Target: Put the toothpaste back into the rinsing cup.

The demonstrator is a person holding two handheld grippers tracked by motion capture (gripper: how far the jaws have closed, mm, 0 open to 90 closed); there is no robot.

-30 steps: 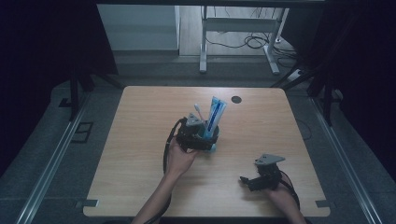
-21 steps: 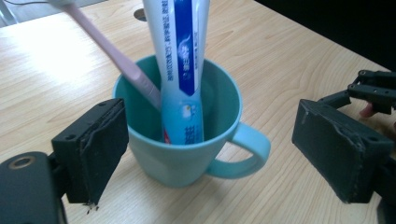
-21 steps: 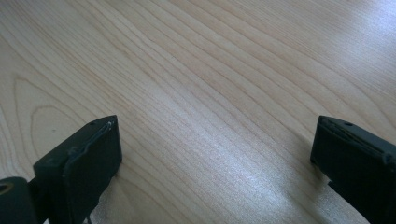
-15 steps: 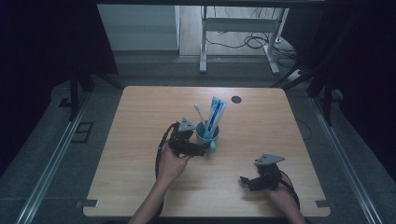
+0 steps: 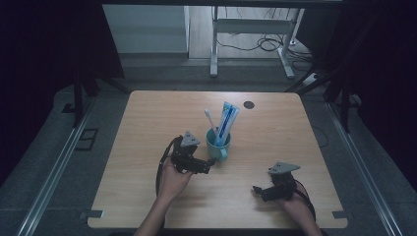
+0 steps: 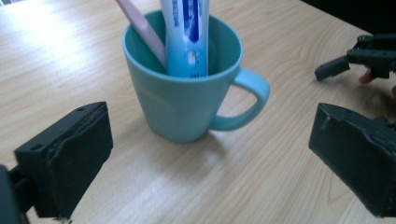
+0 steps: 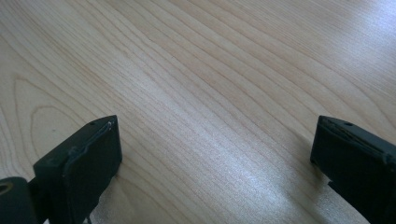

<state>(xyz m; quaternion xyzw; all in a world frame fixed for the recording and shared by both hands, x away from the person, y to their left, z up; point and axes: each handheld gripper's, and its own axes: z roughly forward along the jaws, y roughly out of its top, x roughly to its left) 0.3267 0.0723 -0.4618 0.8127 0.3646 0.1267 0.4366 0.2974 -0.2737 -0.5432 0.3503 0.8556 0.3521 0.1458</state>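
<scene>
Left gripper point(image 5: 204, 166) backing off the teal mug point(image 5: 217, 146) since a second ago — my jaws have just been opening and are now standing wide apart, nothing between the pads.

The mug is sitting upright on the wooden table point(image 5: 147, 123), near its middle, handle point(image 6: 247, 100) pointing toward my right side in the left gripper view; it is standing just ahead of my left jaws, not touching them. A toothpaste tube point(image 5: 227, 120) and a pink-handled toothbrush point(image 5: 210, 120) are leaning inside it. My right gripper point(image 5: 265, 191) is resting low over bare wood, well apart from the mug — jaws spread, gripping nothing.
</scene>
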